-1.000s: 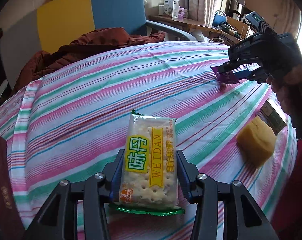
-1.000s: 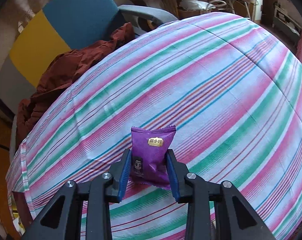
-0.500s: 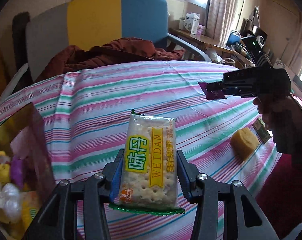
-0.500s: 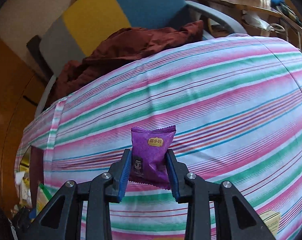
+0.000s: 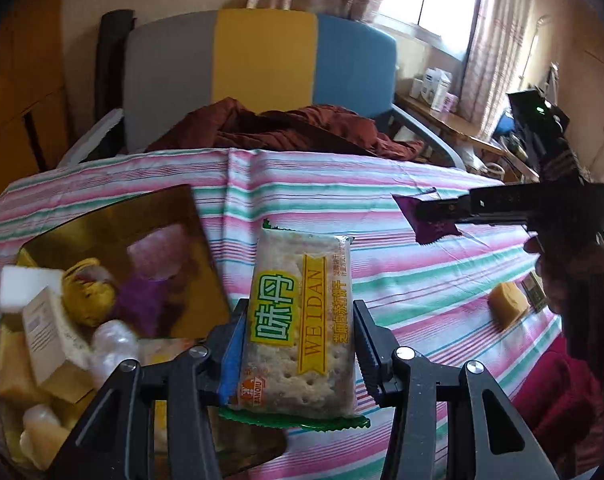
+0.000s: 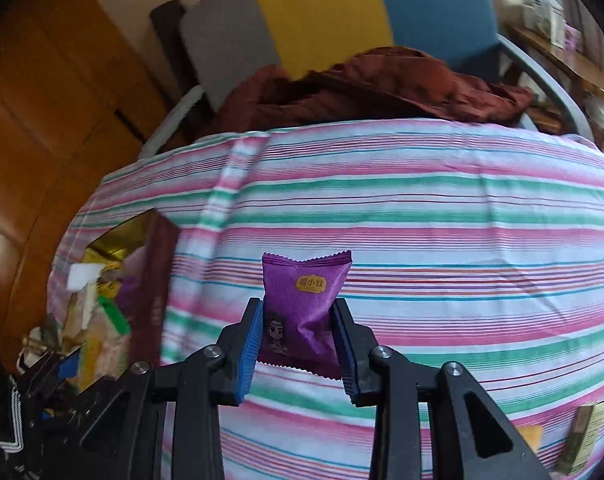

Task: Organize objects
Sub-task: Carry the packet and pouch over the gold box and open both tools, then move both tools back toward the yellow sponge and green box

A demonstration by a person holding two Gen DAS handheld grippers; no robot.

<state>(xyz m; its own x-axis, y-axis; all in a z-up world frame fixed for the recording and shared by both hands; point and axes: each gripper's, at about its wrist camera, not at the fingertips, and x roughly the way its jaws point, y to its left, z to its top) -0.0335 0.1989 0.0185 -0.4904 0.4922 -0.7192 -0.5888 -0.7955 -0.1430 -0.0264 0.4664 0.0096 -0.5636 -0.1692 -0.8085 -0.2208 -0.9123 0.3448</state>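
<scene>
My left gripper (image 5: 298, 344) clamped on the cracker pack (image 5: 298, 320), gold-lined box (image 5: 114, 216) just to its left, my right gripper (image 6: 298, 344) pinching the purple snack packet (image 6: 302, 312) above the striped cloth (image 6: 441, 220)

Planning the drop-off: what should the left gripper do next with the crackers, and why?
Probably carry the cracker pack, clamped in the left gripper, leftward over the open gold-lined box and release; that box already holds sorted snacks and sits just left.

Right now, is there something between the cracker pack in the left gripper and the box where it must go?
Nothing visible blocks it. The cracker pack sits beside the open box, already crowded with items.
</scene>
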